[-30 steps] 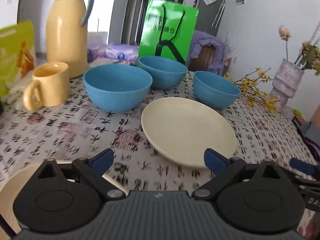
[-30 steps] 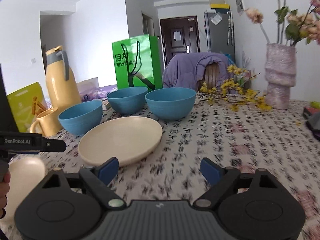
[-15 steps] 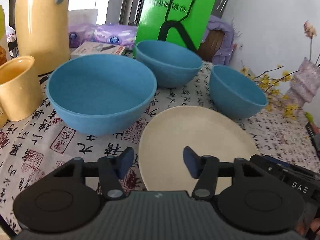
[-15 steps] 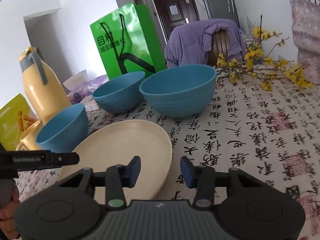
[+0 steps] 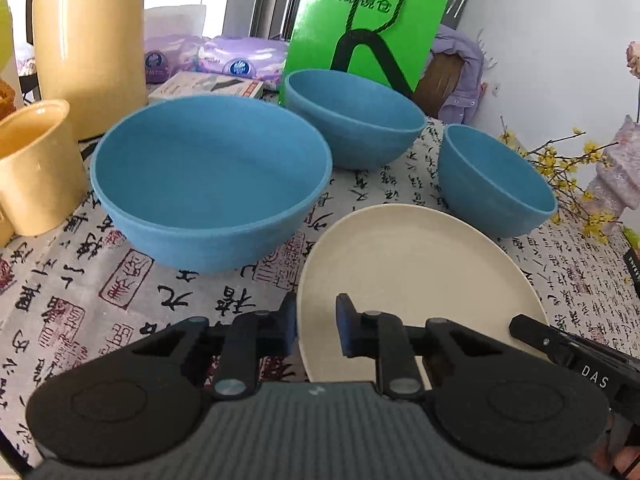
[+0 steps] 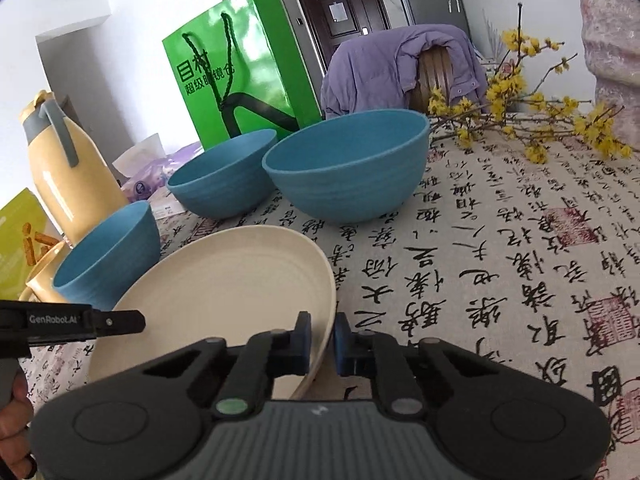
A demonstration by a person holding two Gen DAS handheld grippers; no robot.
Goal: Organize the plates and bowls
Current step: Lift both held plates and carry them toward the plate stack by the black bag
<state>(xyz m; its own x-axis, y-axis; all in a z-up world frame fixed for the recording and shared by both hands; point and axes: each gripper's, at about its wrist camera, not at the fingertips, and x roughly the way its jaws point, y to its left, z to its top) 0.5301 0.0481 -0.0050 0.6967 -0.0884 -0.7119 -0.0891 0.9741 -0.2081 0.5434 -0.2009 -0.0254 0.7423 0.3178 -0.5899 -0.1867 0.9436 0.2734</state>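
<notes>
Both tools (image 5: pixel 316 330) (image 6: pixel 322 338) on plate (image 5: pixel 408 272) rim

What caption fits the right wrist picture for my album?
Right gripper pinches the cream plate's rim, three blue bowls behind it.

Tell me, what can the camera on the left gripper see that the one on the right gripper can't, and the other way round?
Only the left wrist view shows a small box behind the nearest bowl and the whole yellow mug.

Only the right wrist view shows a dark door, the flask's grey handle and a wide stretch of the printed tablecloth.

Both show the cream plate with both grippers closing on its rim, the left gripper and the right gripper, plus three blue bowls, the green bag and yellow flowers.
</notes>
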